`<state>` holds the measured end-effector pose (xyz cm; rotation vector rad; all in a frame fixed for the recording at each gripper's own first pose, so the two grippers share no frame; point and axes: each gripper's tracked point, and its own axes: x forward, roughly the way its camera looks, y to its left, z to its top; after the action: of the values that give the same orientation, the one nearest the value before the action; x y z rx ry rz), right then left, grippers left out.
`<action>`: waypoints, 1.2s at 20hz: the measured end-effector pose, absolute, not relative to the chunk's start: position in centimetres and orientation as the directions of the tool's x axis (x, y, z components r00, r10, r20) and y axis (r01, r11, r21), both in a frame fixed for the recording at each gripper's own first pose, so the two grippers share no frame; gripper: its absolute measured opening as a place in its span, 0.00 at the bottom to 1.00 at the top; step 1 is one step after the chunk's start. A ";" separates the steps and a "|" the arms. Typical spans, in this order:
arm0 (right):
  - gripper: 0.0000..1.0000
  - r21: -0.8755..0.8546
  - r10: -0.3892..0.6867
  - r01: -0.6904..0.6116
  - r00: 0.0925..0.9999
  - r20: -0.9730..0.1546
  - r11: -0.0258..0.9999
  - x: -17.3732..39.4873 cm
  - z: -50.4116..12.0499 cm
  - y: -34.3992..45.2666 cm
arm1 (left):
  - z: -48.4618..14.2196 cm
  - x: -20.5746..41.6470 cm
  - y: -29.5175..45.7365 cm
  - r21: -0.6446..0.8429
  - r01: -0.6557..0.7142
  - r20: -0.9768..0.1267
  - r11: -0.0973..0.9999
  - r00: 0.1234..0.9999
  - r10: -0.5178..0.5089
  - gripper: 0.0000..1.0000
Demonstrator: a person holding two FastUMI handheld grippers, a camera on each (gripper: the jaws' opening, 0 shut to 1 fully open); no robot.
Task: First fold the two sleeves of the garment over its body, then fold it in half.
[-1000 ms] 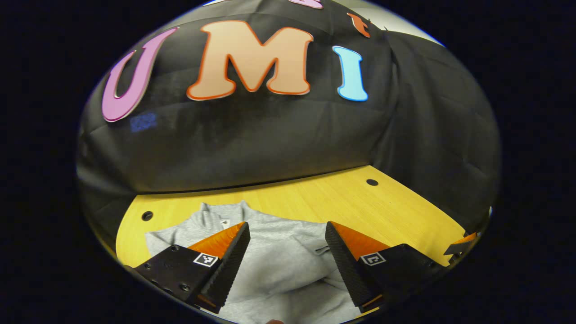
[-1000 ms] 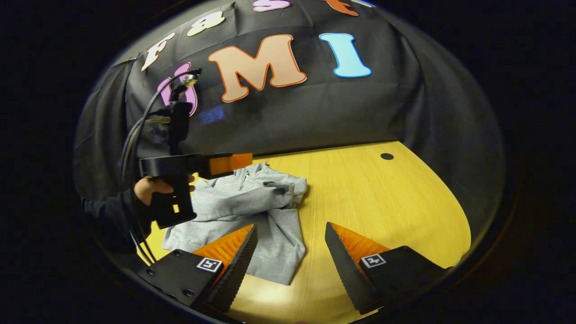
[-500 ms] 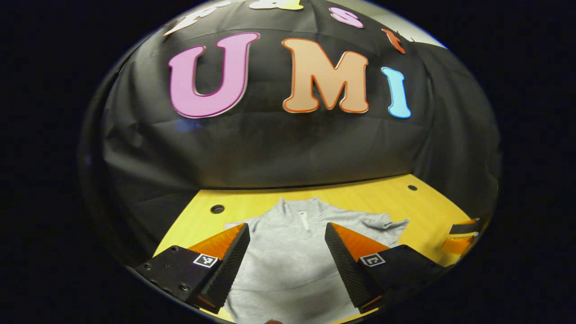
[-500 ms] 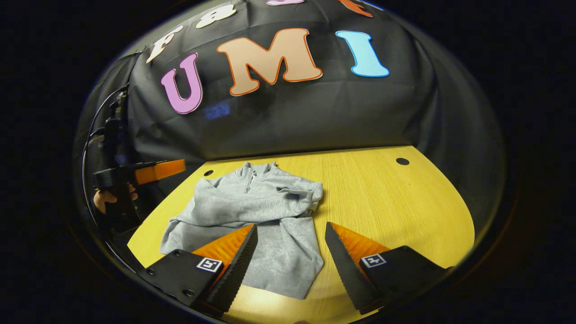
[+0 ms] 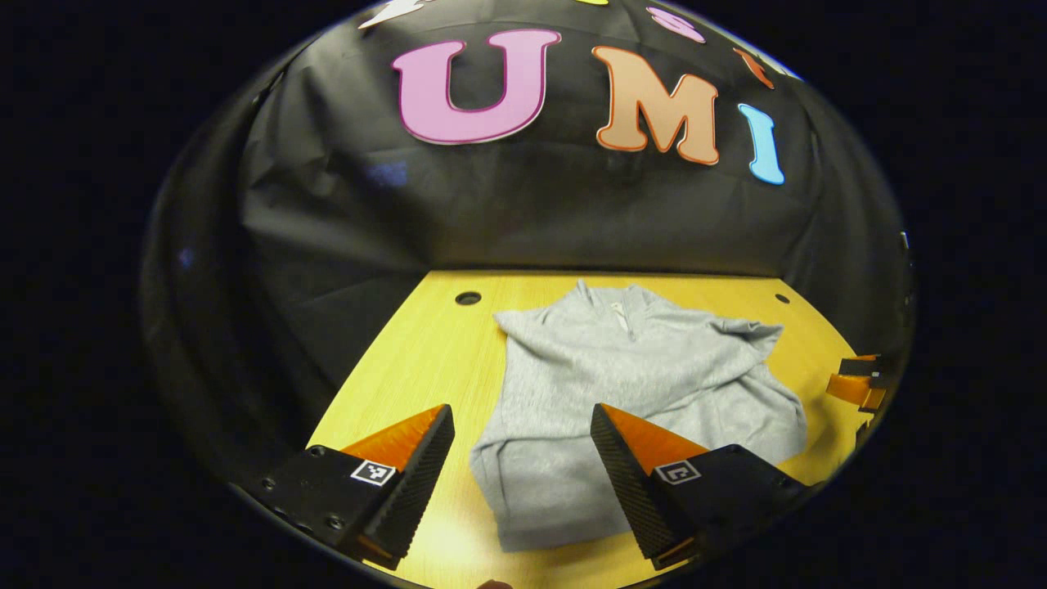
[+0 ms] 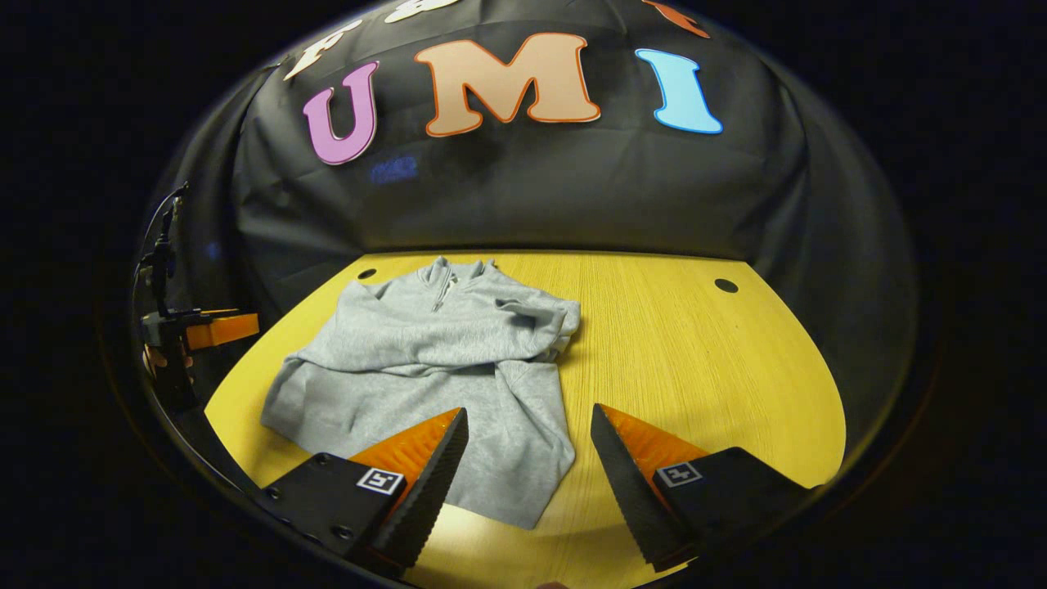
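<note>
On the yellow table [image 6: 695, 360] I see the gray garment [image 6: 433, 360] lying flat, with its collar at the far side by the black wall. Both sleeves lie folded across its body. My left gripper [image 5: 523, 458] hangs above the near edge of the garment with its fingers wide apart and nothing between them. My right gripper [image 6: 527, 458] hangs above the near right corner of the garment, also wide apart and holding nothing. I see a round hole [image 6: 725, 285] in the table at the far right.
</note>
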<state>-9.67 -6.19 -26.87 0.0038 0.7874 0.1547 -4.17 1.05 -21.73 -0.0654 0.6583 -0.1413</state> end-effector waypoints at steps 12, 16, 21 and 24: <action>0.96 -0.009 0.074 -0.139 0.581 -0.810 0.990 -14.0 -33.0 -6.6 | -31.7 -10.9 2.8 -0.142 0.065 -0.782 0.988 0.605 -0.152 0.99; 0.96 -0.021 0.051 -0.130 0.526 -0.849 0.991 -15.2 -35.0 -6.9 | -32.9 -11.4 2.6 -0.155 0.047 -0.800 0.987 0.580 -0.154 0.98; 0.97 0.016 0.073 -0.123 0.471 -0.879 0.992 -15.7 -36.4 -6.1 | -32.8 -11.2 2.3 -0.152 0.083 -0.792 0.985 0.586 -0.172 0.96; 0.95 0.030 0.081 -0.120 0.449 -0.890 0.992 -15.5 -36.8 -5.9 | -32.9 -11.1 2.1 -0.158 0.076 -0.786 0.984 0.594 -0.172 0.93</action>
<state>-15.52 -5.90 -36.78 -0.0394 1.0985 0.1240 -11.11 2.13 -32.91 -0.1119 0.9240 -0.1445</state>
